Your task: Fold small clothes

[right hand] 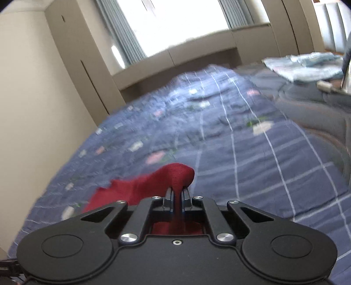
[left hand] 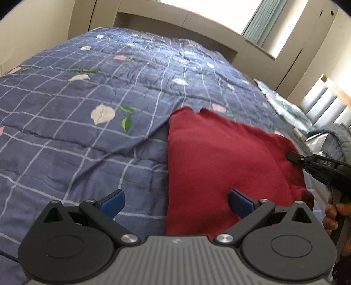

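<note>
Red knit garment lies on the near right part of a bed, spread mostly flat in a rough wedge shape that narrows toward its far edge, where a small notch breaks the outline. Its fabric is a fine, soft-looking rib knit in deep crimson, smooth across the middle, with a gentle fold line running down its right side.

Under it is a quilted bedspread in dusty blue, crossed by thin white grid lines and scattered with white and pink flowers and green leaves; the cloth is puckered and creased.

The left gripper hovers low over the near edge of the garment with its blue-padded fingers spread wide, one over the bedspread and the other over the red cloth, holding nothing.

The right gripper is pinched tight on the garment's right edge; in the right wrist view a bunched ridge of red knit rises between the closed black fingers and rounds over above them. From the left wrist view the same tool reaches in from the right, held by a person's hand.

At the far right of the bed rests a pile of pale blue and white folded cloth. Beyond the bed stand a beige headboard and a bright window with grey-green curtains.
</note>
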A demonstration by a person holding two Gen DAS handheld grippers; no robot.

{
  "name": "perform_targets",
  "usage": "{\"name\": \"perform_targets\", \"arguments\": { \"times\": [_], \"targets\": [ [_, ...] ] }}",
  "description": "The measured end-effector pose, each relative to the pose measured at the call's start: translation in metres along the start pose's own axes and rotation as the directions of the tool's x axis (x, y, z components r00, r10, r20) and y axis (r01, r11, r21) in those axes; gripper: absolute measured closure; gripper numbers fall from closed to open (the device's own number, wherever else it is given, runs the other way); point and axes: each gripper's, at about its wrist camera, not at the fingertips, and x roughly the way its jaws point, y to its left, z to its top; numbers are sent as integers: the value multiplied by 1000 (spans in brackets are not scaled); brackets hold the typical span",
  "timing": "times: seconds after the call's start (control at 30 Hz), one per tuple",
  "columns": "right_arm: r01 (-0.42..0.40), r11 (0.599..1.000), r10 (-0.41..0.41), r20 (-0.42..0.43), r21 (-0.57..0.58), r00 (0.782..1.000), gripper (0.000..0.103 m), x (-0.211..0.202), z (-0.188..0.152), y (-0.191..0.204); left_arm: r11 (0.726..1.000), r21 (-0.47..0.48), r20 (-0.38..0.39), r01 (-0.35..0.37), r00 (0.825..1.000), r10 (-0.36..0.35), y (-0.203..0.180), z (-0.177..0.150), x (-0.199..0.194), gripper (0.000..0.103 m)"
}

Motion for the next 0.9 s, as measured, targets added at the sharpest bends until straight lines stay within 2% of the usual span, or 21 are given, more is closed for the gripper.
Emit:
{"name": "perform_targets", "arguments": {
  "times": [0.1,0.13,0.17,0.23,0.33,0.47,0.53,0.6,0.63,0.67,0.8,0.9],
  "targets": [
    [33,999,-34,-31,-24,999,95,13,-14,-2,1000,-14,-4,4,1000,-4,3,-4,4,0],
    [35,999,-36,-27,-33,999,91,12,-18,0,1000,-16,-6,5,1000,-5,4,-4,4,0],
    [46,998,-47,-16,-42,999,80,9,-21,2,1000,-17,-7,7,1000,-7,6,-4,3,0],
    [64,997,-63,14,-47,998,68,-3,-26,5,1000,-19,-10,8,1000,-8,7,-4,3,0],
    [40,999,-38,37,-31,999,45,-27,-35,6,1000,-27,-13,9,1000,-9,8,-4,3,0],
    [15,999,-15,0,41,1000,42,-46,-48,0,999,-40,-9,9,1000,-9,9,-5,1,0],
    [-20,992,25,-36,124,999,44,-45,-51,-9,999,-48,-8,8,1000,-8,10,-6,0,1],
    [-54,973,72,-74,224,995,64,-39,-53,-18,998,-55,-10,6,1000,-7,10,-6,-1,1],
    [-75,965,98,-81,250,992,84,-37,-54,-19,999,-54,-11,3,1000,-4,10,-6,-2,1],
    [-81,966,101,-74,246,992,90,-38,-54,-16,999,-50,-10,0,1000,0,10,-5,-3,1],
    [-50,996,47,46,75,998,93,-56,-39,7,1000,-28,-4,5,1000,-5,6,-5,-7,1],
    [-22,999,20,62,26,998,93,-58,-31,12,1000,-26,-8,7,1000,-7,5,-6,-5,1]
  ]
}}
